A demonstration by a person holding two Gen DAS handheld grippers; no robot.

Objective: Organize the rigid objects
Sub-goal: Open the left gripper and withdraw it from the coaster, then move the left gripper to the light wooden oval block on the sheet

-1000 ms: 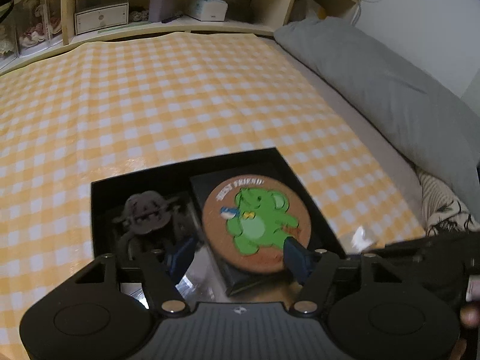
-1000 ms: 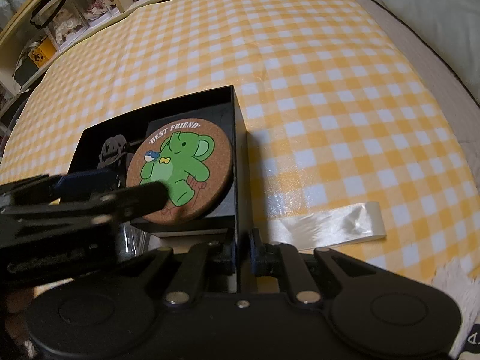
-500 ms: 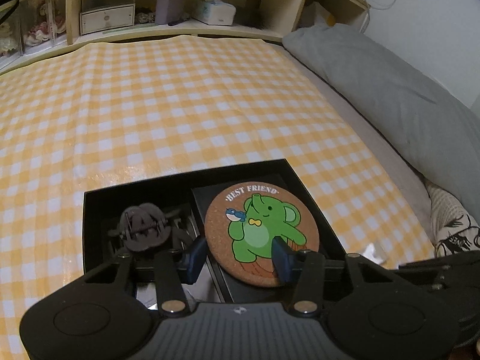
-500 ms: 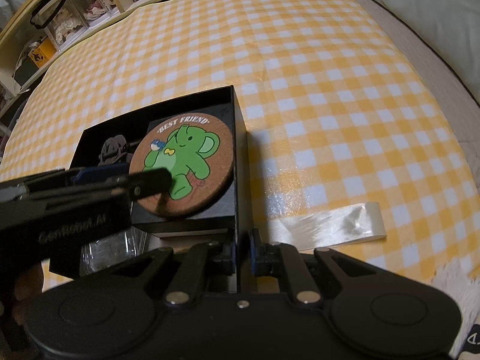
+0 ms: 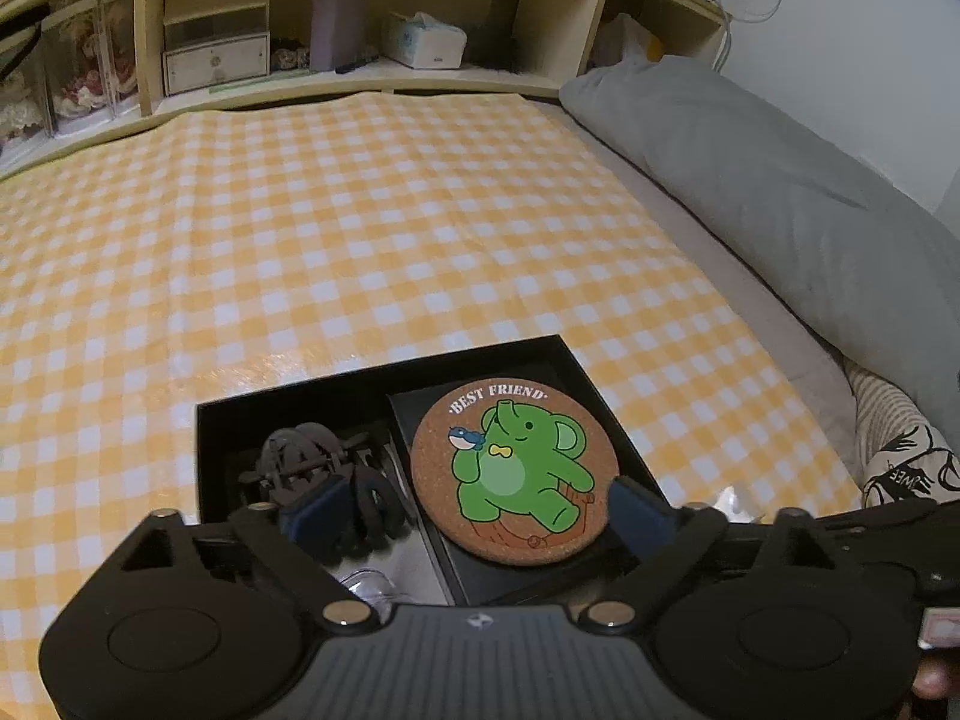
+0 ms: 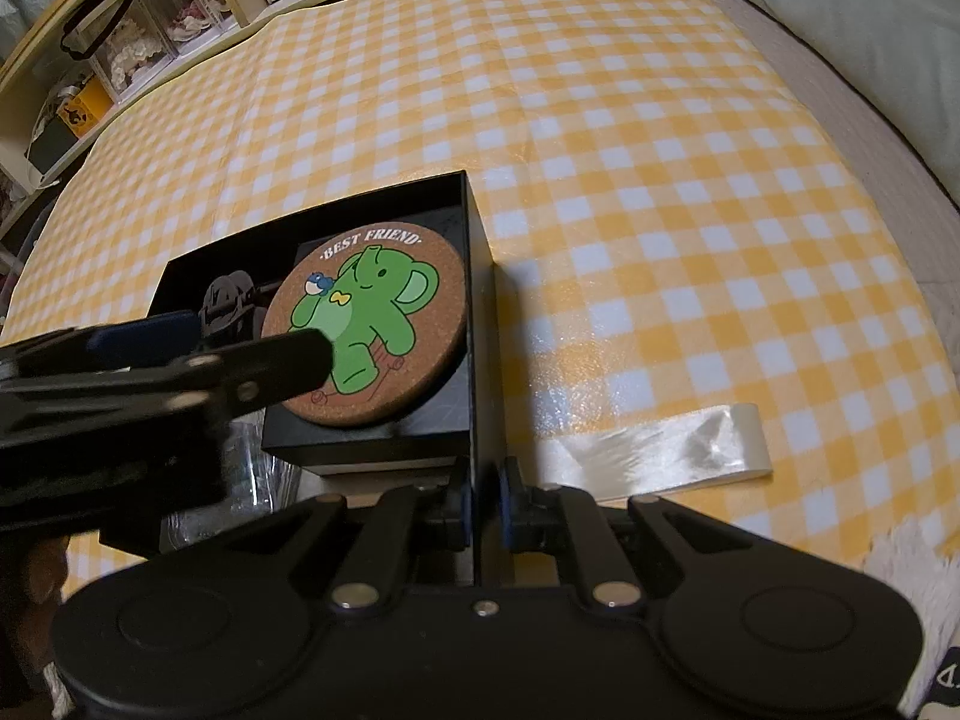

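A round cork coaster with a green elephant and "BEST FRIEND" lies flat on a small black box inside an open black box. It also shows in the right wrist view. My left gripper is open, its fingers either side of the coaster's near edge and apart from it. A dark hair claw lies in the box's left half. My right gripper is shut on the black box's right wall at its near corner.
A yellow checked cloth covers the bed. A grey pillow lies along the right. A white ribbon strip lies right of the box. Wooden shelves with small boxes stand at the back. Clear plastic sits in the box's near part.
My left gripper has opened and let go of the coaster, which now lies flat on the small black box. The gripper has pulled back and risen. The right gripper has not moved.
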